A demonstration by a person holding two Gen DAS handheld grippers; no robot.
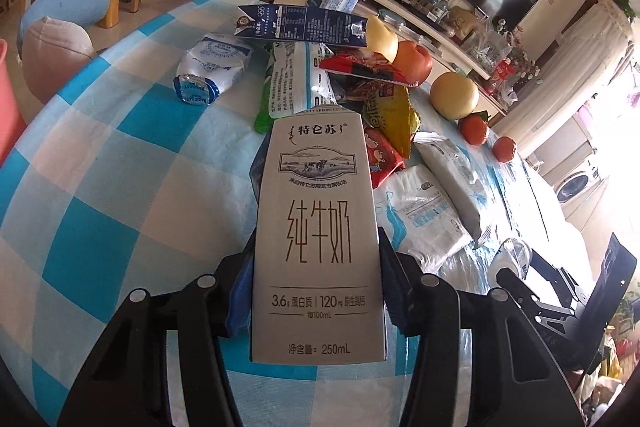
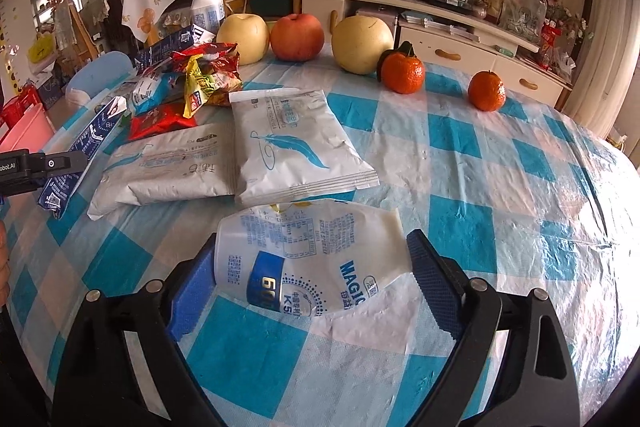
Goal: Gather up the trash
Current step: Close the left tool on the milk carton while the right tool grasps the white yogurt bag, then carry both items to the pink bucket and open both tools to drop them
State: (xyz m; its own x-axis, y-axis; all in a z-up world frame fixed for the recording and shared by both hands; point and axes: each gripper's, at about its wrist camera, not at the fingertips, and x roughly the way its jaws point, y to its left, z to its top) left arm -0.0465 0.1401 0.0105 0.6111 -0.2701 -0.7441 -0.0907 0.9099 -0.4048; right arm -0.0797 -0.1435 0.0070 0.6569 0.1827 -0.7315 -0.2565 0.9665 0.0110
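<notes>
A grey-white milk carton (image 1: 316,207) stands on end between the fingers of my left gripper (image 1: 318,247). Both pads press its sides, so the gripper is shut on it. The right wrist view shows the same carton (image 2: 86,147) by its blue side, tilted over the table at the far left. A crushed white plastic bottle (image 2: 312,259) with blue print lies flat on the checked tablecloth (image 2: 480,155). My right gripper (image 2: 312,239) straddles it with its jaws wide. The blue pad touches one end and the black finger touches the other.
Two white tissue packs (image 2: 296,143) lie just beyond the bottle, with snack wrappers (image 2: 208,79) and another blue carton (image 1: 304,25) behind. Pears, an apple (image 2: 297,37) and two tangerines (image 2: 402,73) line the far side. A pink bin (image 2: 24,131) stands off the table's left edge.
</notes>
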